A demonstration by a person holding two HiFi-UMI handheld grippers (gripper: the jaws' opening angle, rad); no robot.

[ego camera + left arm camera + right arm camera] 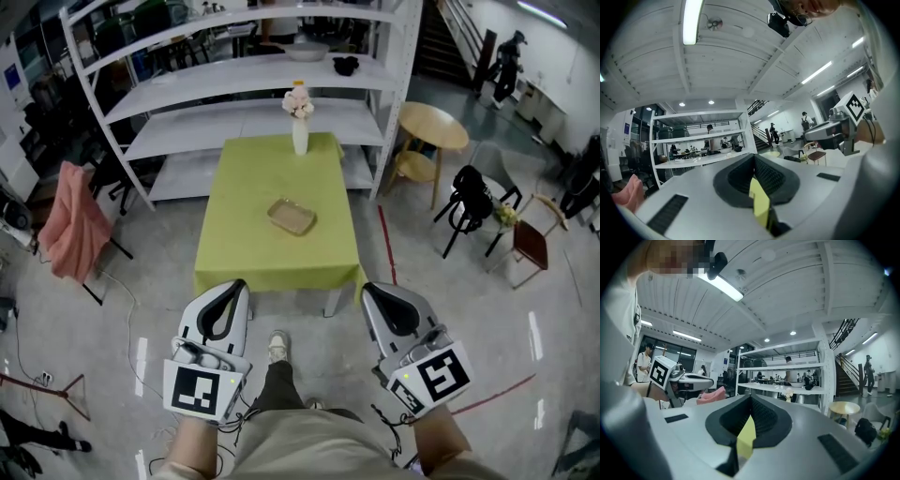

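Left gripper: the left gripper (238, 285) is held low in front of the person's body. Its jaws are closed tip to tip with nothing between them. In the left gripper view only a thin strip of green shows through the slit.
Right gripper: the right gripper (367, 289) is at the same height on the other side, also clenched and empty.
Nearest thing: a shallow tan rectangular tray (292, 217) lies alone near the middle of the rectangular table with yellow-green cloth (246, 253). It is well apart from both grippers, which are short of the table's near edge.
Tray, handling: it looks light and stiff, with a low rim. Whether it is woven or glass I cannot tell. I judge the best hold is on one long rim, pinched from above. On the cloth it should not slide much.
Vase: a slim white vase with pale flowers (299, 120) stands upright at the far edge of the table.
Vase, handling: probably smooth, fragile and a little top-heavy. It is better to take it around the body, not at the flowers.
Count on the table: one tray, one vase.
Count around: one table, two grippers, one white metal shelf rack (234, 75) behind the table, one round wooden side table (433, 127) to the right.
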